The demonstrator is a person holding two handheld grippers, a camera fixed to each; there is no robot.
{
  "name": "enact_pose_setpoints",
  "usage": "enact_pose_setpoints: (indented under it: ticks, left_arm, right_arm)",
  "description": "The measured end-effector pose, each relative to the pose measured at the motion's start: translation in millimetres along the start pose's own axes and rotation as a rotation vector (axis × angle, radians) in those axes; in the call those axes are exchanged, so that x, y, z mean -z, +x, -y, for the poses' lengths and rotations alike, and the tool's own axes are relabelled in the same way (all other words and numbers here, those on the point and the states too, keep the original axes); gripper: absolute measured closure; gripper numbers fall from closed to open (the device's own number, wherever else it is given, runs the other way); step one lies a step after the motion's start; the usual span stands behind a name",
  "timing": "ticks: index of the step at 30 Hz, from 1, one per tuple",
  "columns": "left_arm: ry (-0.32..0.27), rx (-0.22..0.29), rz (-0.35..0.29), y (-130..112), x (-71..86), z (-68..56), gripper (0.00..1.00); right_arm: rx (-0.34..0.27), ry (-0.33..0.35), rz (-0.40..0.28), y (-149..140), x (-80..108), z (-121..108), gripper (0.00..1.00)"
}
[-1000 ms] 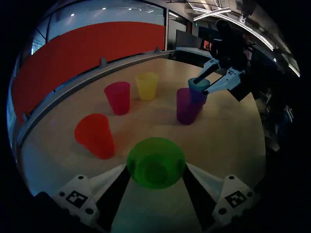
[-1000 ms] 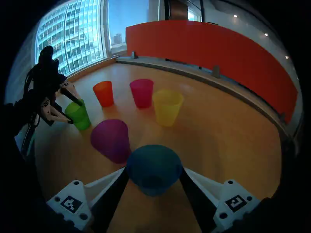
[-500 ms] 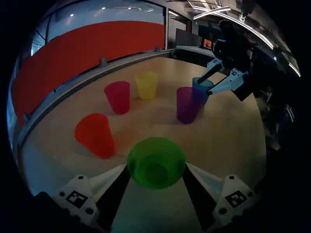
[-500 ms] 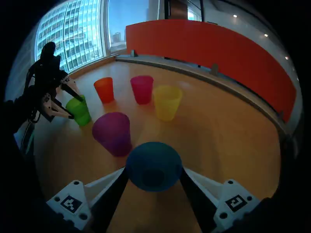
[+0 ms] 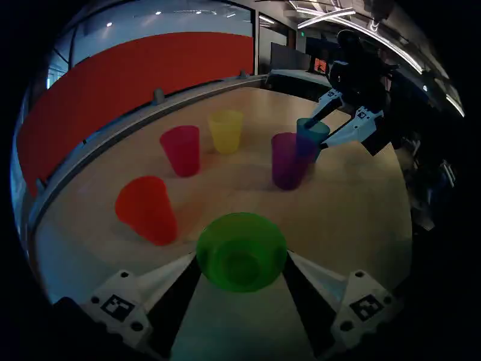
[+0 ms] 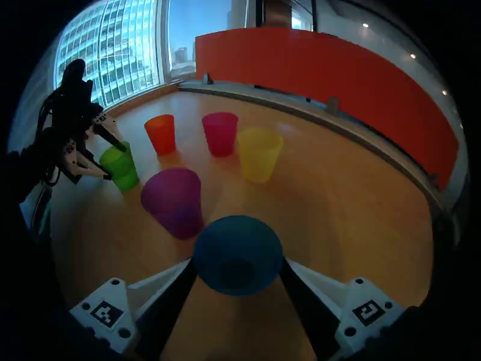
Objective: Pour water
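Water might be sitting in the green cup (image 5: 242, 253) or the teal cup (image 6: 237, 256), honestly can't tell, the insides are looking too dark; left gripper (image 5: 240, 260) is pinching the green one by both sides, right gripper (image 6: 237, 263) is pinching the teal one the same way, both upright at opposite sides of the table (image 6: 349, 204); purple cup (image 6: 172, 201) is standing near the teal one; I'd be bringing the rims close, tipping slowly and keeping the receiving cup level.

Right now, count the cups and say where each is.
6. Green cup in the left gripper, blue cup in the right gripper; orange cup, pink cup, yellow cup and purple cup stand on the table.
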State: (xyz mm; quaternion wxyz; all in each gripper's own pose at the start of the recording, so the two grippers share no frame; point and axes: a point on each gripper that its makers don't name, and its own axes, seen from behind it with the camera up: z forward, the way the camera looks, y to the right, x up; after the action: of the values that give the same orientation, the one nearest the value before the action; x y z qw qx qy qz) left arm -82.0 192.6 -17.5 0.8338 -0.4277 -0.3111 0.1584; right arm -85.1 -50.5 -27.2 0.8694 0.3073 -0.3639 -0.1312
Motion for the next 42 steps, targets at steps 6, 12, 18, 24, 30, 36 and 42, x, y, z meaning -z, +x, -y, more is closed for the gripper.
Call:
enact_pose_setpoints:
  ticks: [6, 12, 18, 24, 30, 36, 42]
  left_arm:
    - [-0.013, 0.02, -0.012, 3, 2.1, -1.3, 0.03]
    - [0.008, 0.006, -0.008, 1, 3.8, 2.0, 0.03]
    - [0.02, 0.015, -0.003, -5, 9.6, 5.2, 0.03]
    - [0.027, 0.028, -0.002, -13, 18.2, 6.3, 0.03]
    - [0.051, 0.044, -0.008, -20, 27.7, 9.7, 0.03]
    - [0.072, 0.054, -0.022, -24, 40.1, 8.3, 0.03]
    - [0.094, 0.072, -0.038, -30, 55.9, 8.1, 0.03]
  right_arm:
    - [0.005, -0.006, -0.003, 1, 2.4, 0, 0.0]
    - [0.004, -0.009, -0.005, 2, 4.5, -1, 0.0]
    - [0.007, -0.013, 0.001, -4, 7.9, 0, 0.0]
    - [0.003, -0.023, 0.006, -14, 13.7, -1, 0.01]
    - [-0.002, -0.031, 0.004, -22, 22.3, 0, 0.01]
    - [-0.001, -0.045, 0.001, -29, 34.6, 0, 0.01]
    - [-0.002, -0.058, -0.008, -34, 47.6, 1, 0.0]
